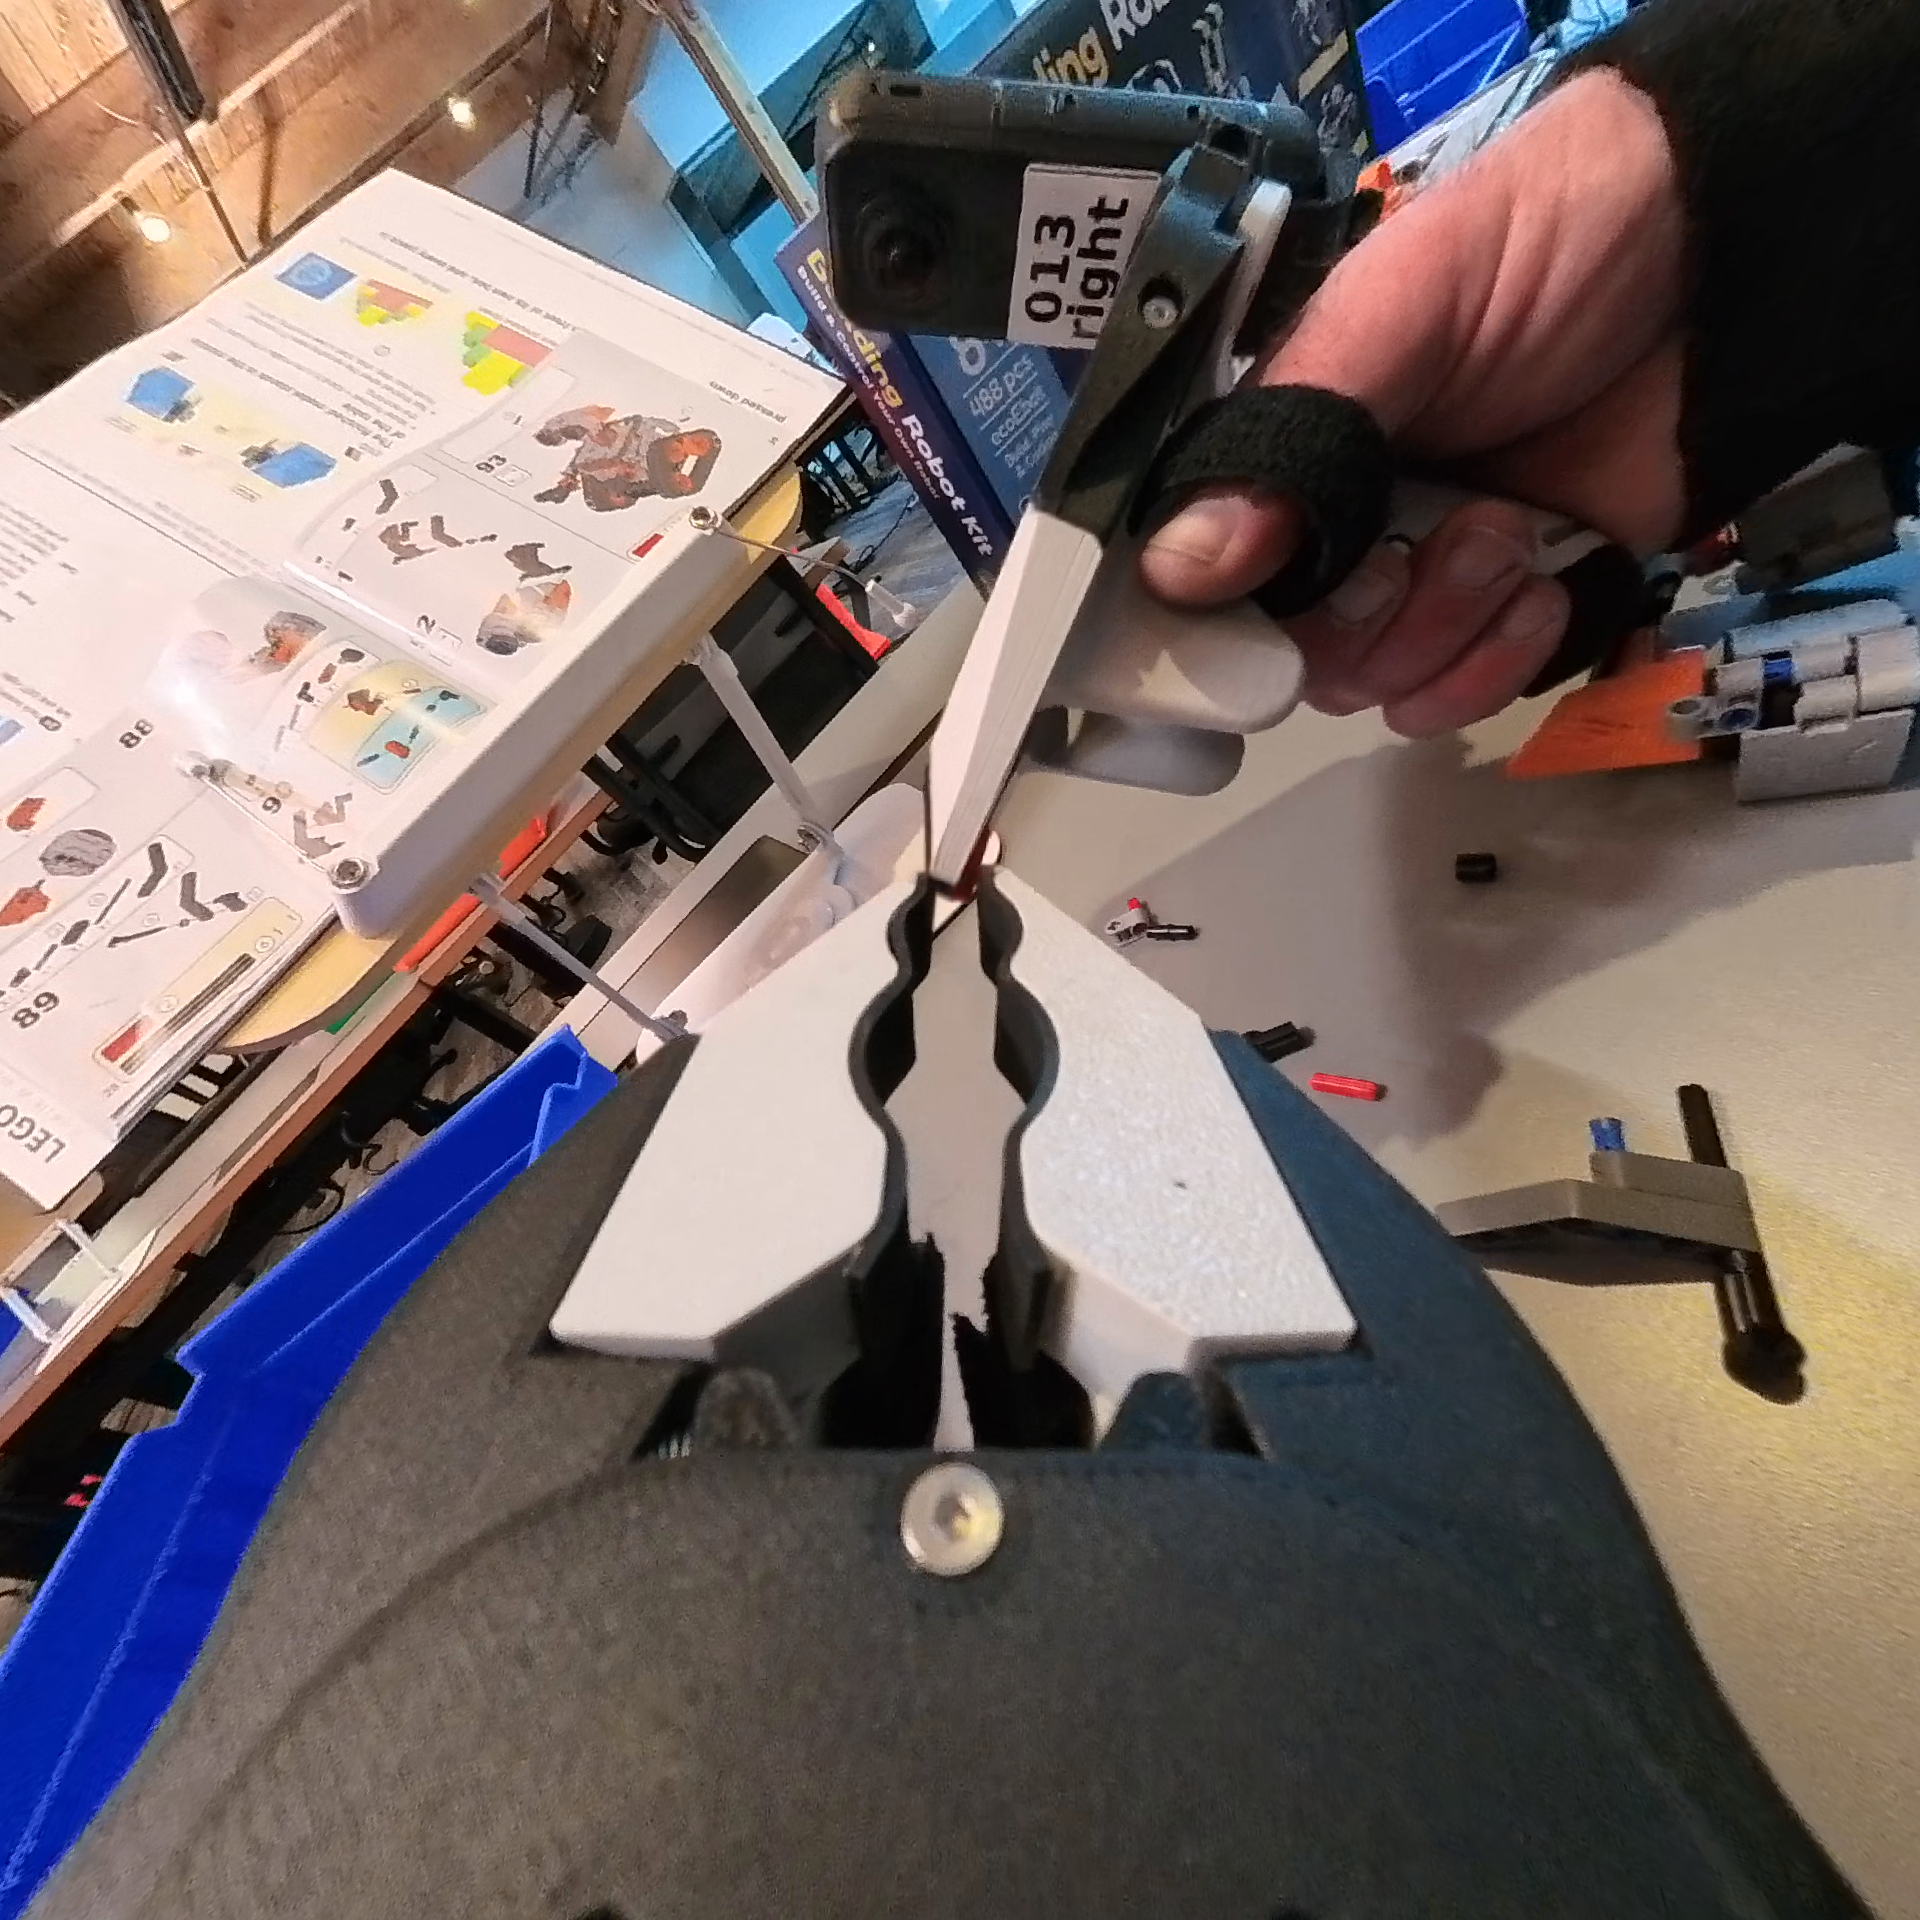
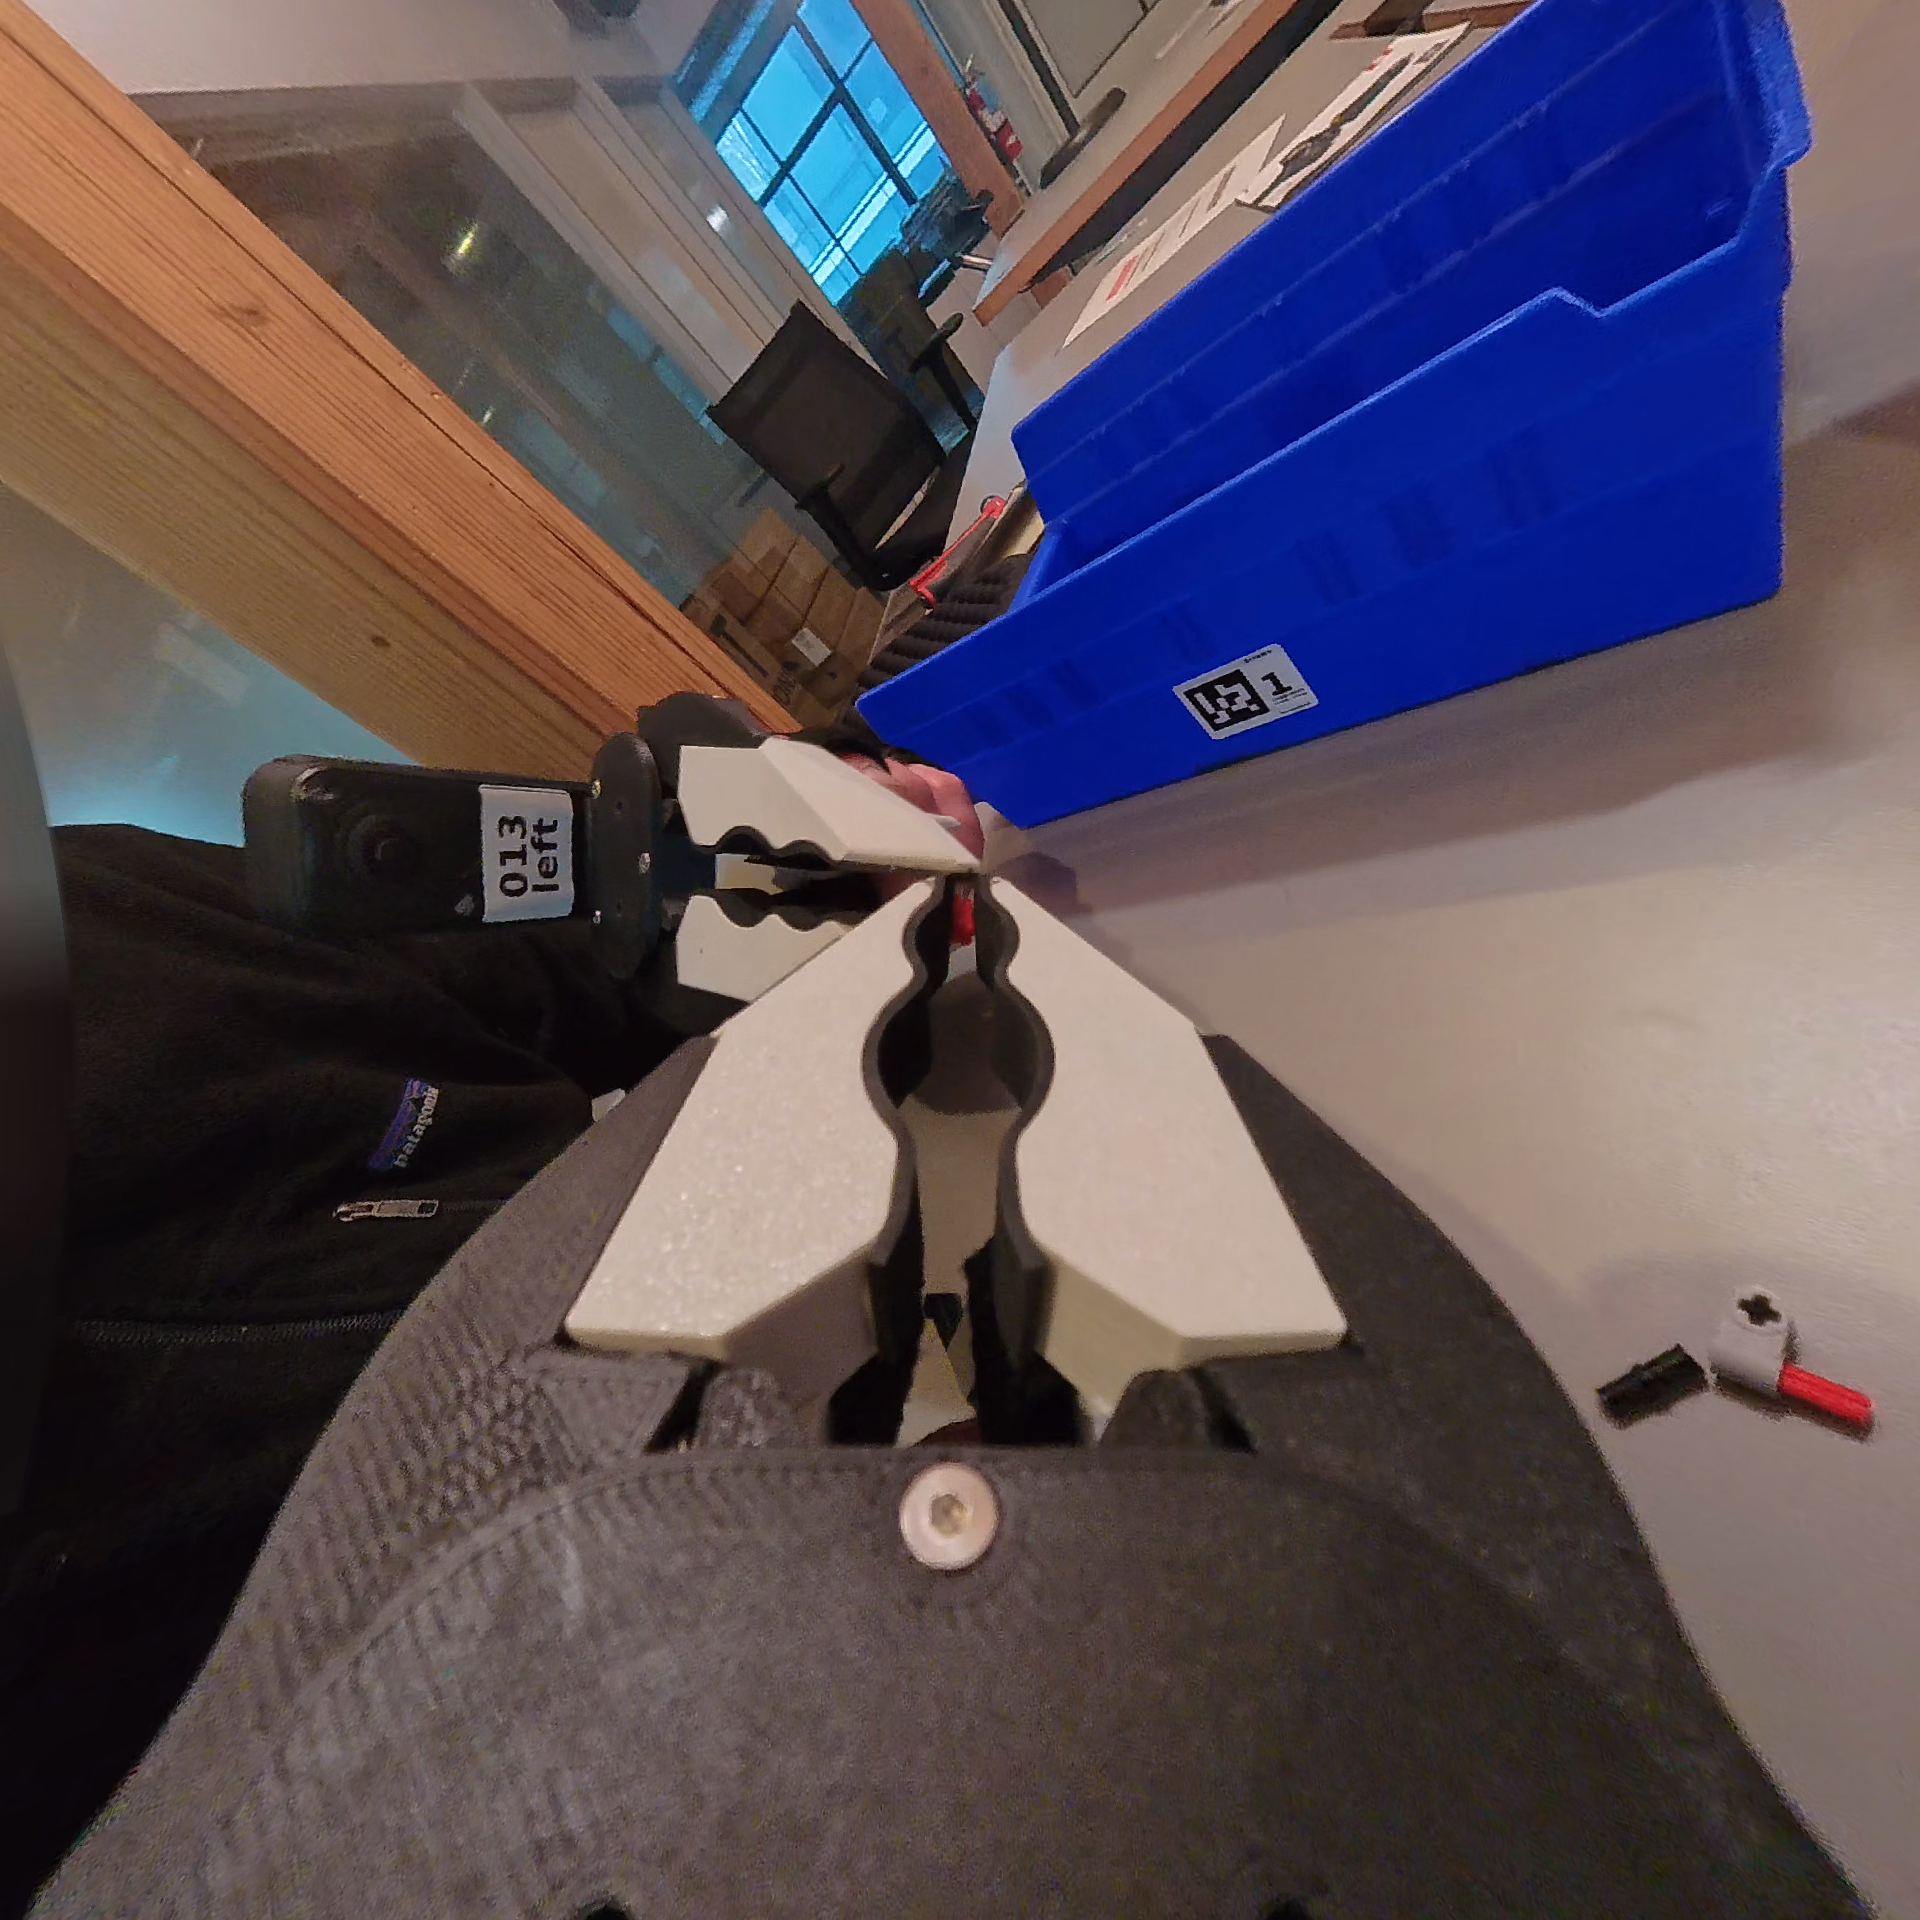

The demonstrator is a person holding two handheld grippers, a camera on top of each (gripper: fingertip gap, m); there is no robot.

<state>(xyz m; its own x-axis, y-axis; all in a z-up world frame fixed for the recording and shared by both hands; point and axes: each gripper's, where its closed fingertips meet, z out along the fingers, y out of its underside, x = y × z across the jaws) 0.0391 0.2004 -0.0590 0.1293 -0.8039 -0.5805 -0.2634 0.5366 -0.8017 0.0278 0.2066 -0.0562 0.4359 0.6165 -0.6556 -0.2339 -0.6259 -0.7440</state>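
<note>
In the left wrist view my left gripper (image 1: 956,885) is closed to a narrow gap on a small red piece (image 1: 969,875), with a thin black pin beside it. My right gripper (image 1: 961,847), held by a hand (image 1: 1475,395), comes down from above and meets the same spot tip to tip. In the right wrist view my right gripper (image 2: 961,896) is shut on the small red piece (image 2: 964,916). The left gripper (image 2: 971,860) reaches in from the left and touches it just above the table (image 2: 1455,1039).
An open instruction booklet (image 1: 364,582) lies on a stand at the left. Blue bins (image 2: 1455,468) stand beyond. On the table (image 1: 1558,987) lie a grey beam with a black axle (image 1: 1662,1216), a red pin (image 1: 1345,1086), a grey connector (image 2: 1756,1335), a black pin (image 2: 1652,1382) and a grey-orange model (image 1: 1787,707). My two grippers' fingertips are within a few centimetres of each other. From either gripper's tips it is about 15 centimetres to the black pin (image 2: 1652,1382). The left camera catches it too, in the left wrist view (image 1: 1168,929).
</note>
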